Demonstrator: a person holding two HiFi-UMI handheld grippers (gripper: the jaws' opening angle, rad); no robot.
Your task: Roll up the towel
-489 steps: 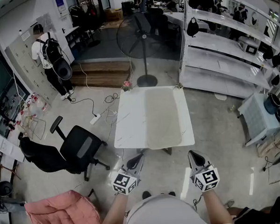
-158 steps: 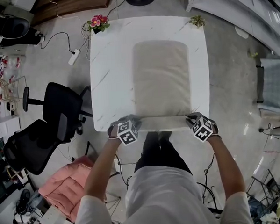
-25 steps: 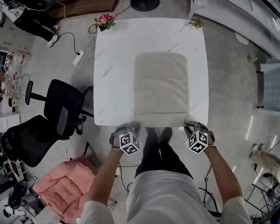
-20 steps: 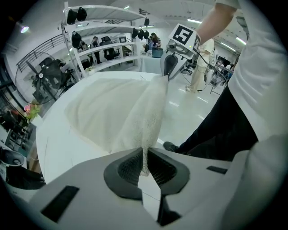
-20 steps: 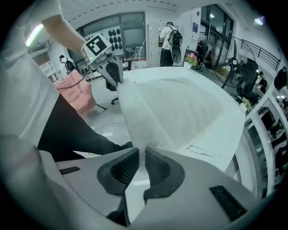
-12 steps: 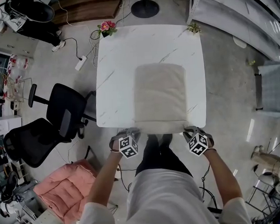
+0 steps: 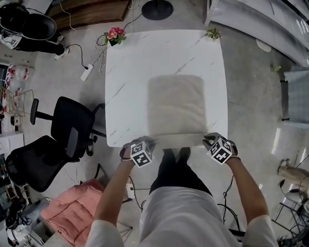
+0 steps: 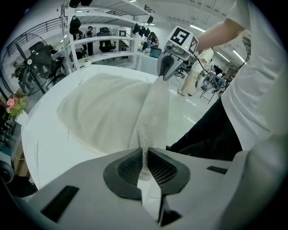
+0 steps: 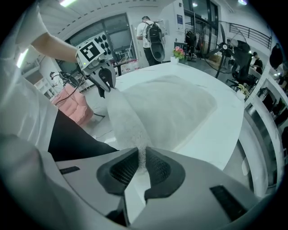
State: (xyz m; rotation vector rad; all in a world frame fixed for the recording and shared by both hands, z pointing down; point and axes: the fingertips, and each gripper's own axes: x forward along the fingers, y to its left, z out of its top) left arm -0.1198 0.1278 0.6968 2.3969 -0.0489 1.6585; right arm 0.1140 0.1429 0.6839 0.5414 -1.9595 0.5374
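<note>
White marble table (image 7: 116, 86) fills mid-frame, bearing the beige towel (image 7: 175, 104). Its near edge is pinched lower left by the left gripper (image 7: 148, 142) and lower right by the right gripper (image 7: 209, 139), both jaws opening slightly.

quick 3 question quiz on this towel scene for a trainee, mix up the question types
1. True or false: the beige rectangular terry towel lies on the white marble-look square table.
2. Which towel edge do the left gripper and right gripper pinch? A) far edge B) near edge C) a side edge
3. Fill in: the pot of pink flowers stands at the table's far-____ corner.
Key: 1 true; 2 B, the towel sits between each gripper's jaws, which are opening; 3 left.
</note>
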